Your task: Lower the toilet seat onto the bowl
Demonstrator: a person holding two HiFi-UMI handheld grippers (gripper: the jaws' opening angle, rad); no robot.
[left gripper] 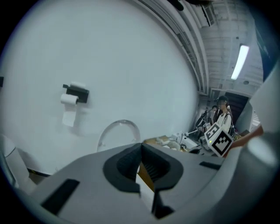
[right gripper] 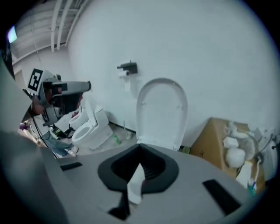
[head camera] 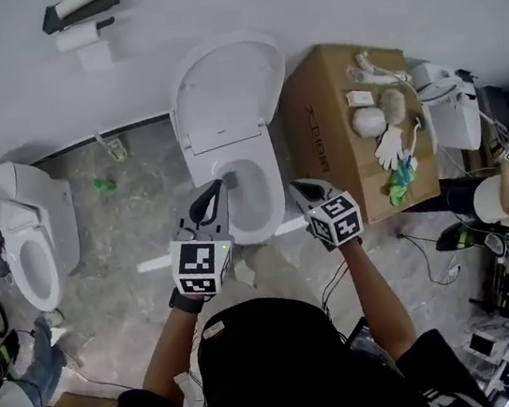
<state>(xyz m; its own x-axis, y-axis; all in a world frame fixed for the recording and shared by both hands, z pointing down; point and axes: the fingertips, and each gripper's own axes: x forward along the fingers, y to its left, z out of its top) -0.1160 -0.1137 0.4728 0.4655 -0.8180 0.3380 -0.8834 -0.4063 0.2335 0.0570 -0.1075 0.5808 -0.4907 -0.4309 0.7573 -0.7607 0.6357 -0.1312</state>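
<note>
In the head view the white toilet [head camera: 254, 209] stands in the middle, against the wall. Its raised seat and lid [head camera: 228, 88] lean upright on the wall above the open bowl. The same raised lid [right gripper: 161, 113] fills the middle of the right gripper view, and only its top edge [left gripper: 119, 130] shows in the left gripper view. My left gripper [head camera: 217, 186] hovers over the bowl's left rim, shut and holding nothing. My right gripper [head camera: 296, 188] hangs by the bowl's right rim, also shut and holding nothing. Neither touches the seat.
A cardboard box [head camera: 338, 128] with brushes and small items on top stands right against the toilet's right side. A second toilet [head camera: 29, 250] sits at the far left. A paper holder [head camera: 78, 8] is on the wall. Cluttered gear [head camera: 502, 208] lies at the right.
</note>
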